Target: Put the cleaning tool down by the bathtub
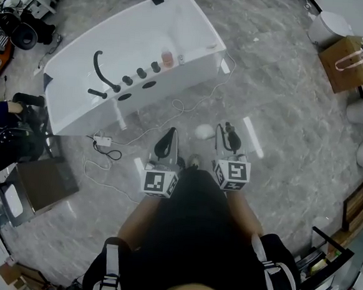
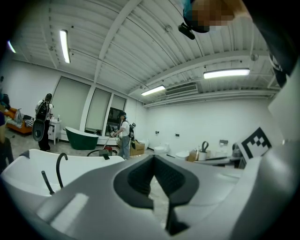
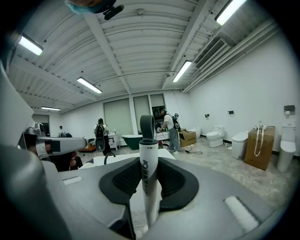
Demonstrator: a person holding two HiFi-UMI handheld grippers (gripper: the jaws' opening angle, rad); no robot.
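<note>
Right gripper [image 3: 149, 165]: jaws set wide and pinching the cleaning tool [image 3: 149, 187] by its handle, one pad on each side, the shaft upright between them; held in front of the person, over open floor.

Left gripper [image 2: 153, 163]: jaws pressed together at the tips, nothing between them; level beside the right one and idle by the look of it.

Floor [image 1: 280, 86]: grey veined stone, glossy; loose cables [image 1: 112, 155] lie on it between the person and the tub; probably hard on anything dropped.

Tub [image 1: 197, 30]: white, freestanding, black tap [image 1: 99, 66] on the near rim; ahead and to the left in the head view, well apart from both grippers; the floor along its near side looks the likely place to set down, cables allowing.

Cleaning tool: in the right gripper only, not yet near the tub; working end hidden below the jaws, so its kind cannot be told.

Handle [image 3: 151, 206]: white, round, smooth, dark print down it; judged light, stiff, hollow plastic; likely slippery and apt to twist or slide in the pads; best held as now, on the straight shaft just below the top, firm but not crushing; best kept upright so the unseen lower end does not swing.

Loop [image 3: 146, 125]: dark, at the top of the handle, above the jaws; looks like a hanging strap, perhaps softer; a poor place to grip.
</note>
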